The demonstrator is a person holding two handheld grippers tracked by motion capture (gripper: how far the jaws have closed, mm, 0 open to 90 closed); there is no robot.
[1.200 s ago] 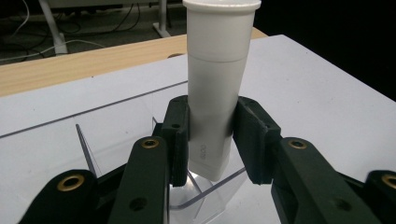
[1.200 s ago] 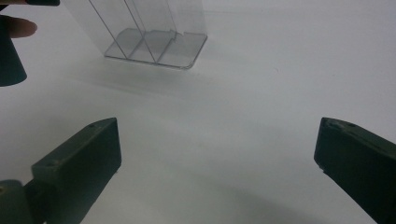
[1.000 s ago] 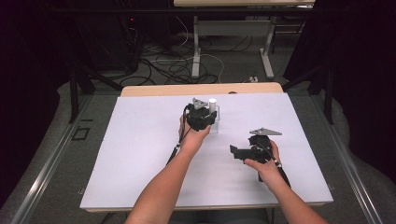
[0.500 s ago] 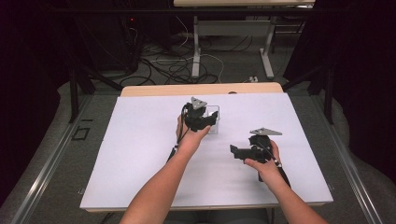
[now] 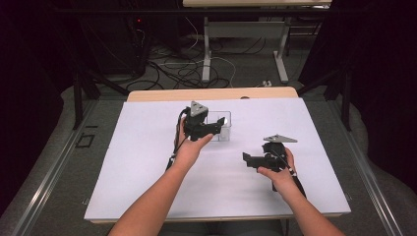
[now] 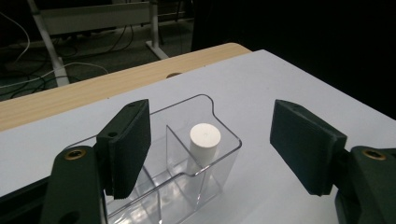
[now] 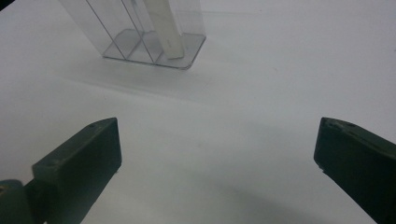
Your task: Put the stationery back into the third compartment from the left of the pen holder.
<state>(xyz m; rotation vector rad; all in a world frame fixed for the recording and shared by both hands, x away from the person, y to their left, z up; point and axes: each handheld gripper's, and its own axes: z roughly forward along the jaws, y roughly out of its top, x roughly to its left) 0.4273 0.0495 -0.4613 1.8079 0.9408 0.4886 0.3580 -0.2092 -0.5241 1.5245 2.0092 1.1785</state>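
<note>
Hovering over clear divided box (image 5: 220,127), left gripper (image 5: 216,129) hides much of it in high view; jaws, just opening, stand apart, nothing between. Left gripper view reveals white cylinder (image 6: 204,142) upright in box's end compartment. Right gripper (image 5: 247,159) rests low, well apart, jaws wide, empty. Right gripper view cuts off box top (image 7: 154,35); cylinder (image 7: 164,28) leans there.

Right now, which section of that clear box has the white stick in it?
The end section of the clear box, the one nearest the rounded corner, holds the white cylinder; the neighbouring section looks empty.
</note>
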